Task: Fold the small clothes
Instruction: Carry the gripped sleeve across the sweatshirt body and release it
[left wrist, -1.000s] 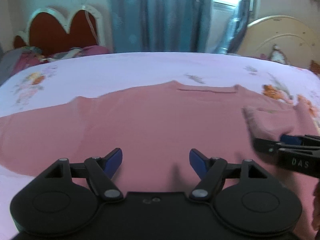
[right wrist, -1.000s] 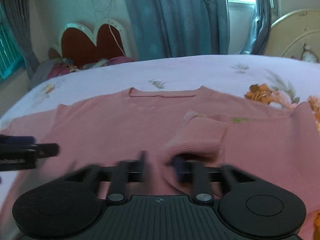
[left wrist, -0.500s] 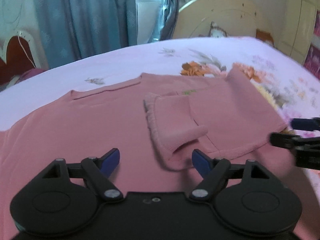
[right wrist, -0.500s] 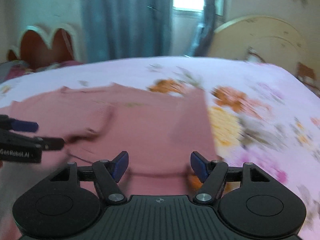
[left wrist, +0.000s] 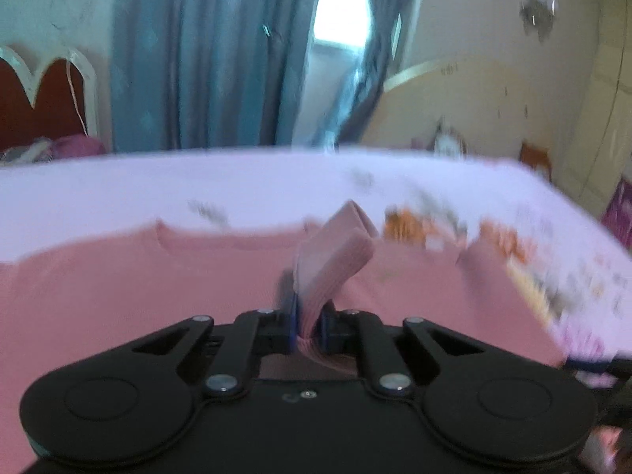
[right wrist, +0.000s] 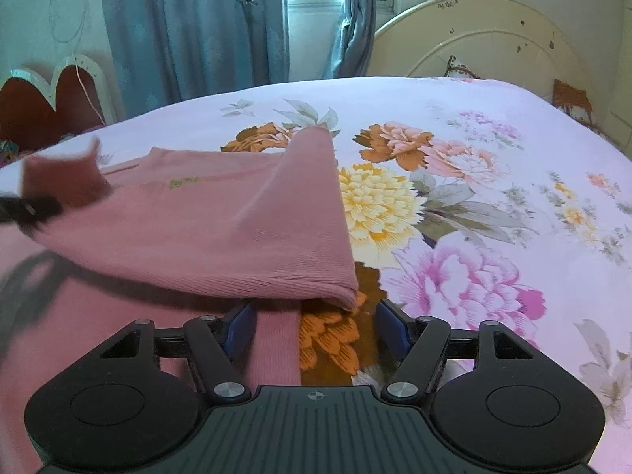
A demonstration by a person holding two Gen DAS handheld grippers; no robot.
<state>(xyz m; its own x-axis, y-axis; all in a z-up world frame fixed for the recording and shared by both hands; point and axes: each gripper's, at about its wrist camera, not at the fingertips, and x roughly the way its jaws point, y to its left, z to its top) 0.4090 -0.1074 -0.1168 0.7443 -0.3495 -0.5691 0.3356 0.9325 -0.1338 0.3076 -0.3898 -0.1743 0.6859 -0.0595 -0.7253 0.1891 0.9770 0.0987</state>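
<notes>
A pink sweater [left wrist: 138, 276] lies flat on the floral bed sheet [right wrist: 493, 181], its neckline toward the far side. My left gripper [left wrist: 308, 328] is closing its jaws on the ribbed cuff of the sleeve [left wrist: 331, 264], which stands up between the blue pads. In the right wrist view that sleeve [right wrist: 237, 229] is folded over the body, with the left gripper [right wrist: 27, 209] blurred at its far left end. My right gripper [right wrist: 316, 328] stands open low over the sweater's side edge. The folded corner lies just ahead of its fingers and nothing is gripped.
A cream round headboard [right wrist: 493, 39] stands at the back right. Blue curtains [right wrist: 197, 31] and a window are behind the bed. A red heart-shaped headboard [right wrist: 35, 106] with bedding sits at the far left. Bare floral sheet spreads right of the sweater.
My left gripper went from wide open to shut on the sleeve cuff and raised it. My right gripper moved right to the sweater's side edge and stays open.
</notes>
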